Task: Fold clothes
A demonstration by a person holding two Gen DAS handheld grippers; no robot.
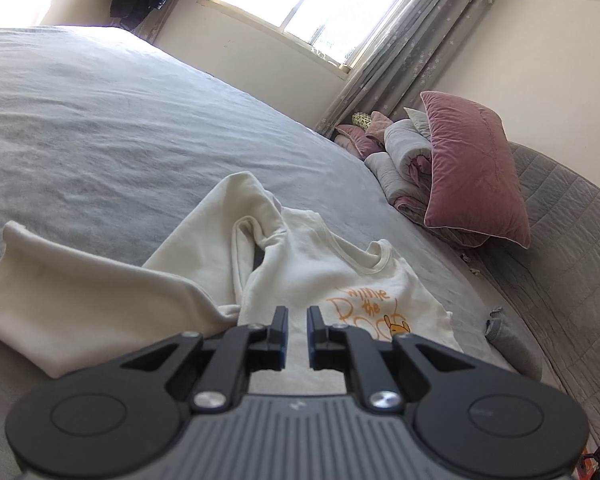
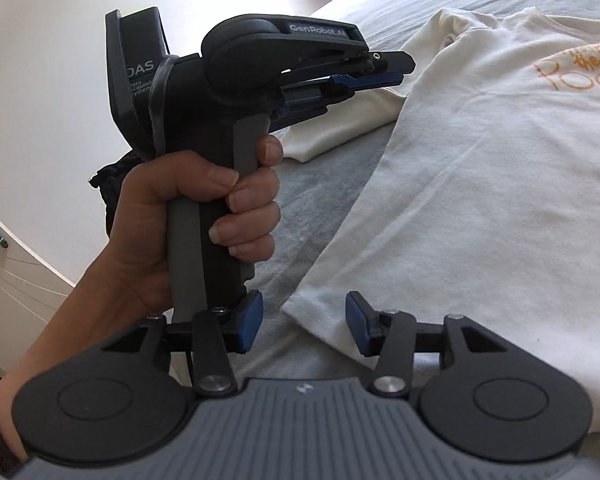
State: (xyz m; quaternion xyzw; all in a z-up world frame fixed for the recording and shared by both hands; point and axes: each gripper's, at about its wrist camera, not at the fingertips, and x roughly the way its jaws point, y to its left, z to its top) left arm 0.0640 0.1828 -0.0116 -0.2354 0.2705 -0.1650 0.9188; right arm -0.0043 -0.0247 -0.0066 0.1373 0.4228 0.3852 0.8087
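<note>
A grey-sheeted bed (image 1: 100,120) was seen under a bright window (image 1: 316,0), with a pink pillow (image 1: 472,168) and rolled bedding stacked beyond the cream T-shirt (image 1: 308,276), toward the headboard side. The T-shirt was laid across the bed with its orange print facing up, and one sleeve (image 1: 80,292) was thrown out to the side of its body, rumpled rather than flat. The left claw (image 1: 297,320) was held over the lower part of the T-shirt's front; its jaws were drawn almost together, and no cloth could be made out between them. In the right wrist view the left claw was seen side-on, gripped by a hand (image 2: 204,208) beside the T-shirt's edge. The right claw (image 2: 304,320) was stood about half open at the T-shirt's hem (image 2: 320,322), with the hem's corner lying between the pads but not pressed by them. That placing was judged to suit taking up the hem for a fold, while the sleeve remained to be brought in first or after.
</note>
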